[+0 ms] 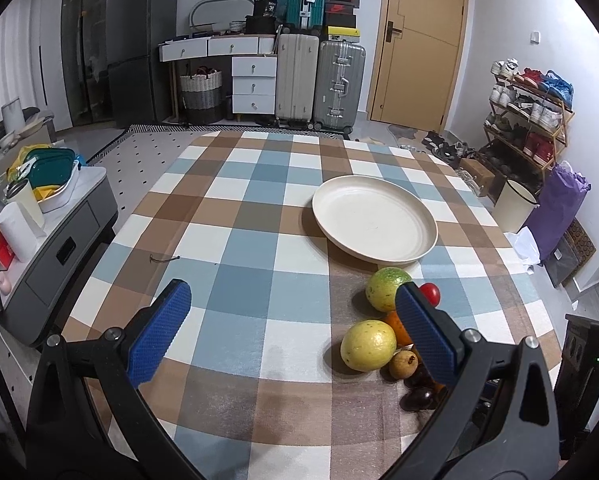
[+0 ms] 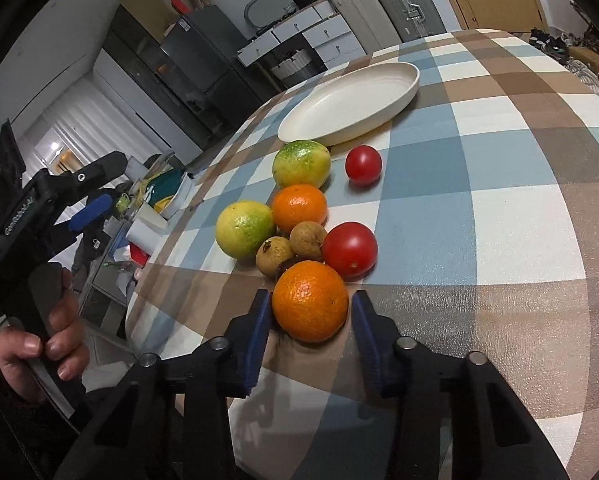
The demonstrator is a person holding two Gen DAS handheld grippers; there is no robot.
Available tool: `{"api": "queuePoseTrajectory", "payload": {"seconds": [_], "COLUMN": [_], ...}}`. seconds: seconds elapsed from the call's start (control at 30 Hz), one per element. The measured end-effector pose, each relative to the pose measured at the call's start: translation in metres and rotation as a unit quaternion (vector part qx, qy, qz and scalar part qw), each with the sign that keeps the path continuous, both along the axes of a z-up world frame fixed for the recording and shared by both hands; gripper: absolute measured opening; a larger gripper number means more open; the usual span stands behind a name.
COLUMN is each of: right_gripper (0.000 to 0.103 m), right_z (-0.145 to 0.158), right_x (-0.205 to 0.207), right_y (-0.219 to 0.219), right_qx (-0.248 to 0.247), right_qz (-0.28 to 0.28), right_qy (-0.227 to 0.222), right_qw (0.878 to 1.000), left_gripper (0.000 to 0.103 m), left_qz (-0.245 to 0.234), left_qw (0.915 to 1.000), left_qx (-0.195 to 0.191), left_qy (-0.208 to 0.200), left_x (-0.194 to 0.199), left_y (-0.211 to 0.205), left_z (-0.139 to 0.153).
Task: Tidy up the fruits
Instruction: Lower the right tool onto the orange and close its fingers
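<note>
right hand-held gripper (image 2: 310, 322) is bracketing the nearest orange (image 2: 310, 301), pads beside it, contact unclear | left hand-held gripper (image 1: 295, 328) is hovering wide, holding nothing | plate (image 2: 409, 80) is sitting bare on the surface (image 2: 499, 220)

left tool (image 1: 293, 330) wide open; right tool (image 2: 309, 334) half-closed.

The checked blue, brown and white woven tablecloth (image 2: 479, 184) looks matt and finely ribbed. The round cream plate (image 2: 351, 108) is smooth with a dull sheen (plastic or ceramic, unclear). The nearest orange (image 2: 310, 306) has pitted, slightly glossy peel; the large red tomato (image 2: 350, 249) shines smoothly.
</note>
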State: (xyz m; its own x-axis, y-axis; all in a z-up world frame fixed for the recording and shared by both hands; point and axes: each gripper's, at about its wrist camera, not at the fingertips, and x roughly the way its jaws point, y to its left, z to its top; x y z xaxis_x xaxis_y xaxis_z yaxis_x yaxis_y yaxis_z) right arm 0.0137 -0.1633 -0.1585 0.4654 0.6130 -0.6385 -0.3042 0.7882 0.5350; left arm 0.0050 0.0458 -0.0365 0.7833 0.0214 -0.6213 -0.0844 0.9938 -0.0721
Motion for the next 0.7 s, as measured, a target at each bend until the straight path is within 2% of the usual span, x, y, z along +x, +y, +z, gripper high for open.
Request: {"api": "queuePoseTrajectory", "payload": {"seconds": [0.3,0.47,0.7], "right_gripper": [0.039,0.039,0.039], "right_z": [0.005,0.012,0.019], "right_x": [-0.002,-0.002,-0.003], "right_y": [-0.005,-0.013,-0.014], "right_qx": [-0.002,0.004,0.013], "right_qz": [-0.010,-0.015,-0.011], "right_qy": [-0.019,-0.030,-0.043], "right_qw": [1.000,0.999,0.999], "left_gripper": [0.102,0.102,0.102], "left_qz": [0.006,-0.020,-0.052], "left_qw": [0.9997,0.9978,0.9904], "left_qx": [0.002,-0.036,-0.075], "left_qy": [0.024,0.053,0.104], "left_x": [0.012,0.024,0.044], "left_y": [0.006,0.008,0.004], "left_z": [-0.011,-0.026,-0.054]}}
